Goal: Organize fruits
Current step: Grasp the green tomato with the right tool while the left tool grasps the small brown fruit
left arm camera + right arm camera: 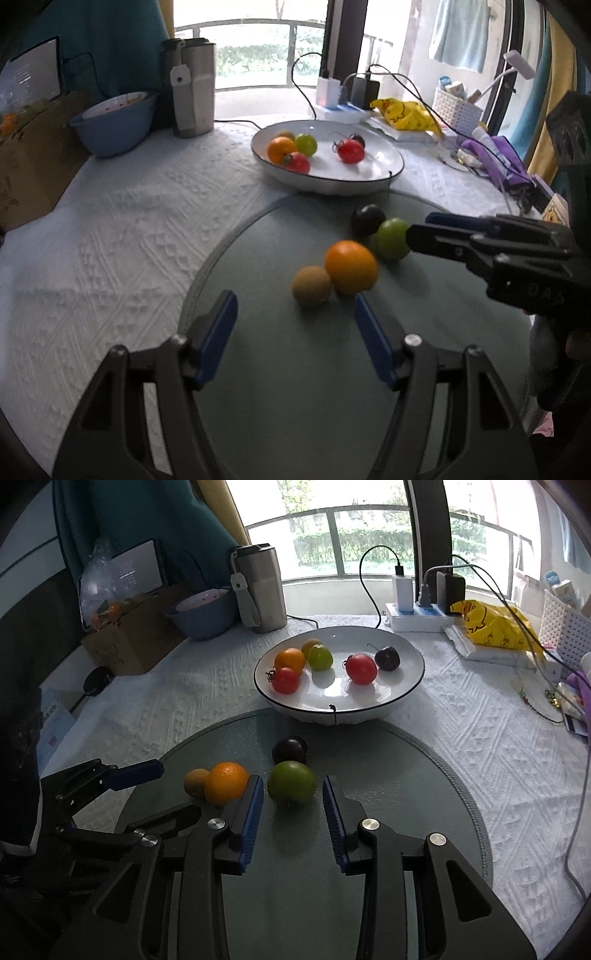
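Note:
A round glass board [280, 369] [406, 768] bears a brown kiwi [312, 286] [195, 782], an orange [351, 266] [226, 782], a green fruit [392, 238] [291, 785] and a dark plum [366, 219] [290, 749]. Behind it a white bowl [376, 173] [369, 705] holds several more fruits. My left gripper [294, 296] is open, with the kiwi just in front between its tips and the orange by its right finger. My right gripper [292, 781] [417, 236] straddles the green fruit with open jaws, and a small gap shows at each pad.
At the back stand a steel tumbler [262, 587], a blue bowl [205, 616] and a cardboard box [129, 642]. A power strip with chargers and cables [417, 609], a yellow bag [491, 624] and a white basket [565, 627] crowd the right. A white textured cloth [129, 221] covers the table.

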